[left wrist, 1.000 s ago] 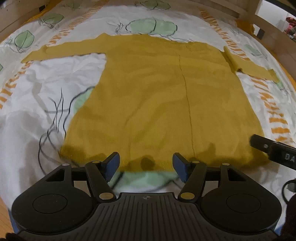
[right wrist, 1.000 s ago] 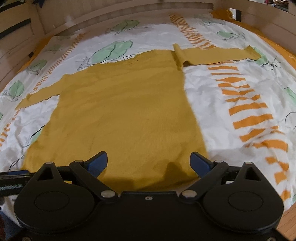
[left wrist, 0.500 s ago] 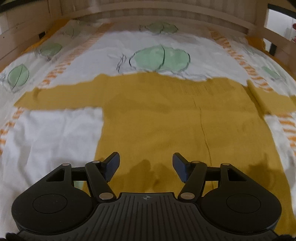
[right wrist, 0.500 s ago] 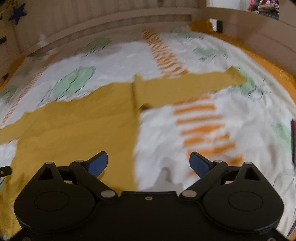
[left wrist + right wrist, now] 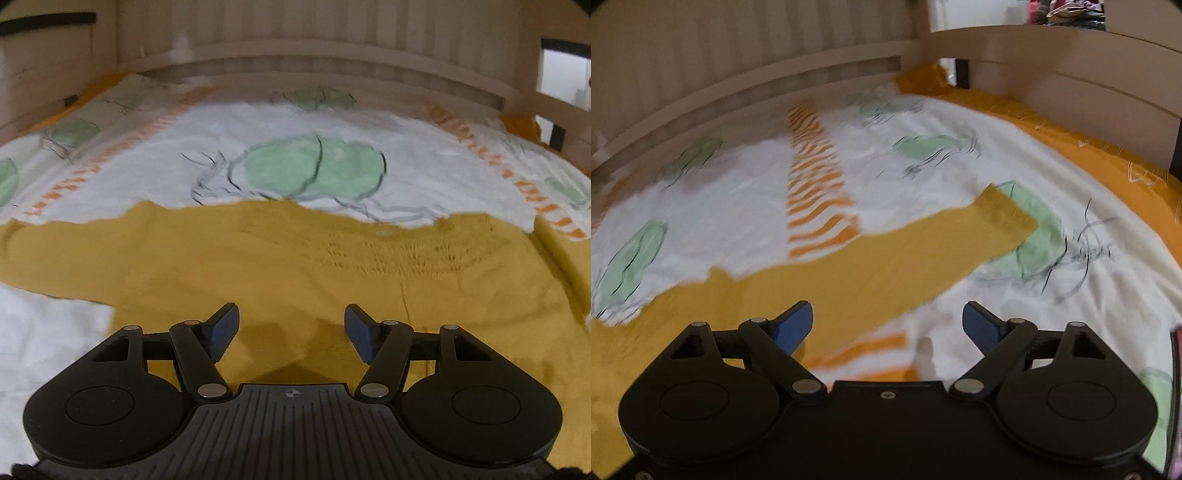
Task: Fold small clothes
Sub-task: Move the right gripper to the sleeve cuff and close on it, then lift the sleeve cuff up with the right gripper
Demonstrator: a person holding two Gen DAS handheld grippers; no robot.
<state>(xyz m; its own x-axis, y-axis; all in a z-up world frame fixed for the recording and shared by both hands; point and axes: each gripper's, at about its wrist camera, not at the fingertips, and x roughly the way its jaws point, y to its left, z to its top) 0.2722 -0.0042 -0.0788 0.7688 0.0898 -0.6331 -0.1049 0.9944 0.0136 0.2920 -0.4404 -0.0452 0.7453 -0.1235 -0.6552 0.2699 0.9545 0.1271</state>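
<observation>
A mustard-yellow knitted sweater [image 5: 295, 266] is lying flat and face down on a white bed cover with green leaf prints and orange stripes [image 5: 310, 125], inside a pale wooden bed frame [image 5: 332, 48]. A second ago both tools were sitting back near the bottom edge of the sweater, and the whole sweater could be seen. Now they are moving forward over it. The left gripper [image 5: 291, 328] is now hovering above the upper middle of the sweater, close to the neck part, with the left sleeve [image 5: 55, 254] stretching away to its side. The right gripper [image 5: 886, 325] is swinging out to the side, and the picture is blurry from the quick move. It is now looking along the right sleeve [image 5: 923, 251], which is lying straight across the cover, with its cuff [image 5: 1004, 214] at the far end. Both grippers are wide open, with their blue pads far apart, and they are holding nothing. Nothing is folded yet. This looks like the start of the first fold, and the right gripper is probably heading for that sleeve, to pinch it and bring it over the body of the sweater.
</observation>
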